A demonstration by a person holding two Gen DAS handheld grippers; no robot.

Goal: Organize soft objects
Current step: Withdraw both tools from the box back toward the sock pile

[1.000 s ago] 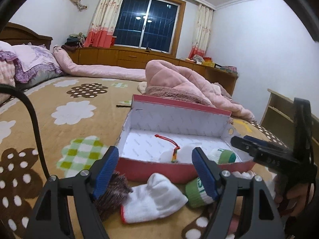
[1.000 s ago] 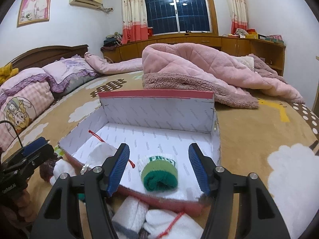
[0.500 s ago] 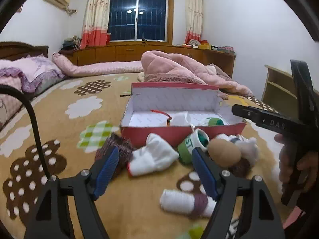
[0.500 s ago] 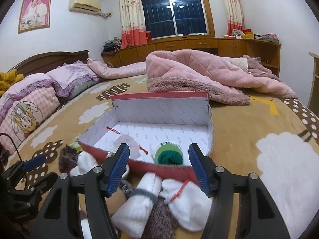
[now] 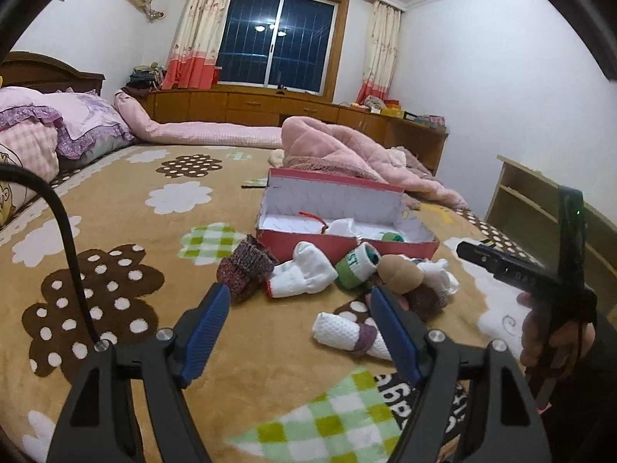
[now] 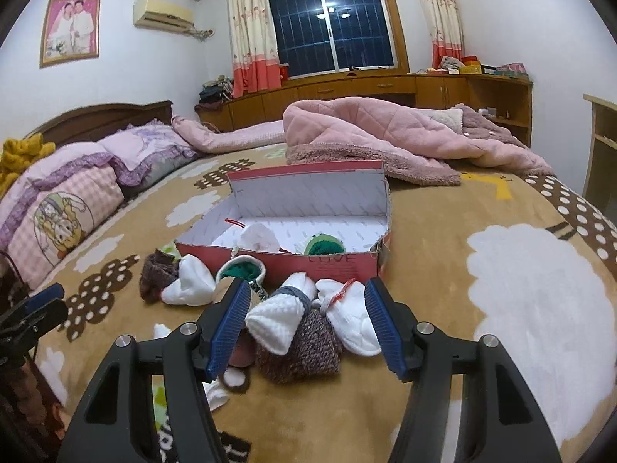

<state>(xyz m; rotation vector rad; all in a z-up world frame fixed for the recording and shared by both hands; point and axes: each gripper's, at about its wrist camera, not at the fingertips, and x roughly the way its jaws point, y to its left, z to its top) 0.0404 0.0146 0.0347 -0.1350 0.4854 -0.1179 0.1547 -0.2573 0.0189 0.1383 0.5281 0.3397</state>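
While two rolled socks already lie inside the red shoebox (image 6: pixel 293 266) marked "LOVE", the left gripper (image 5: pixel 300 320) and right gripper (image 6: pixel 304 318) both hang empty with jaws apart over the sock pile (image 6: pixel 300 324) on the bedspread (image 6: pixel 501 270) just before it, one green-banded roll (image 5: pixel 353 268) reading "ST".

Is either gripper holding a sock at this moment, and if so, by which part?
Nothing is held. The left gripper and right gripper both stand open and empty above the loose socks in front of the red box.
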